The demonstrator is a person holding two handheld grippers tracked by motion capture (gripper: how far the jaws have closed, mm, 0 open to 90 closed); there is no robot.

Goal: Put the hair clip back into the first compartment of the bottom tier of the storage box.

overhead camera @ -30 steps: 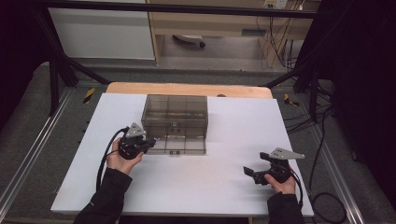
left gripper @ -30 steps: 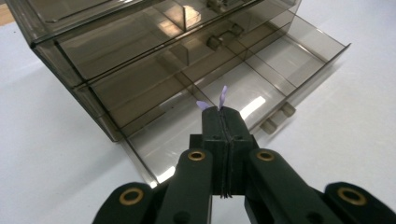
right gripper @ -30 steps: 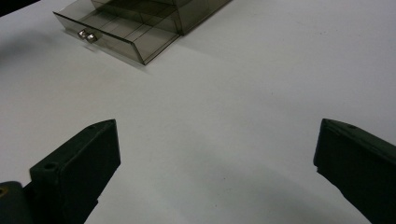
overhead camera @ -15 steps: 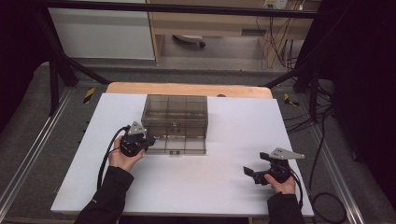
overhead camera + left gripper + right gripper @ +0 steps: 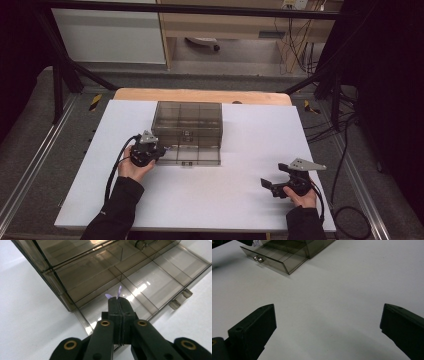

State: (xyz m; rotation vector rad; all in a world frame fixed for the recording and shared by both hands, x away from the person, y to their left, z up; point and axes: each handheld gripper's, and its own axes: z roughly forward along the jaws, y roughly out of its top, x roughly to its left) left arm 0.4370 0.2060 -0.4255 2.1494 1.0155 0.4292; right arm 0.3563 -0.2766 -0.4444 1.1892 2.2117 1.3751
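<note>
Over the open drawer of the smoked-plastic organizer box, a small purple scrap is pinched by the left gripper, jaws fully closed; at 4 o'clock, the right gripper is held wide open, empty.

The left gripper is held low, its jaws pressed together. The right gripper rests apart, jaws spread wide.

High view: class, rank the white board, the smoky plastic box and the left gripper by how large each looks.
1. white board
2. smoky plastic box, drawer pulled out
3. left gripper, jaws shut on a small purple scrap
</note>
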